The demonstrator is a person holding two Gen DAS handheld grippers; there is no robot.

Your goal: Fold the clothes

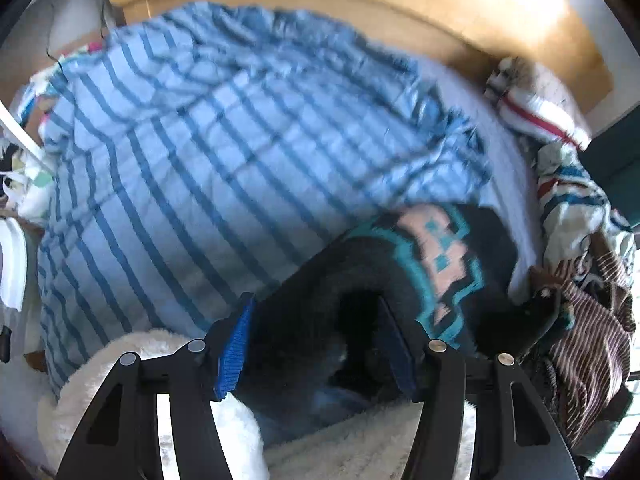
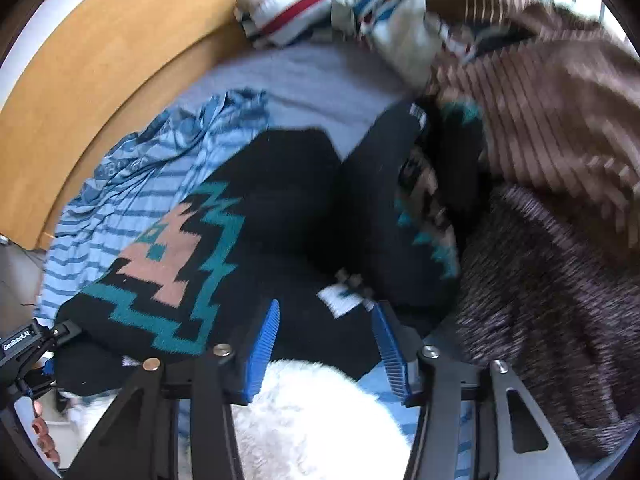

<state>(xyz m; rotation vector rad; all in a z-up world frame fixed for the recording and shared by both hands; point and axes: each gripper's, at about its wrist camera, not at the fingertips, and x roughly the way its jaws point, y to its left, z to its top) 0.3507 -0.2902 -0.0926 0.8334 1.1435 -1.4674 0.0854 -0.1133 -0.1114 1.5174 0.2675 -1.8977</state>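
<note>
Left wrist view: a blue striped shirt [image 1: 192, 152] spreads beyond my left gripper [image 1: 316, 344], whose spread jaws straddle the black patterned sweater [image 1: 400, 272]; contact seems absent, though blur hides it. My right gripper [image 2: 326, 340] hangs with jaws apart over the sweater's white label [image 2: 340, 300].

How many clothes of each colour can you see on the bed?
Blue striped shirt: 1
Black patterned sweater: 1
Brown striped top: 1
White and red striped piece: 1
White fluffy piece: 1
Total: 5
</note>
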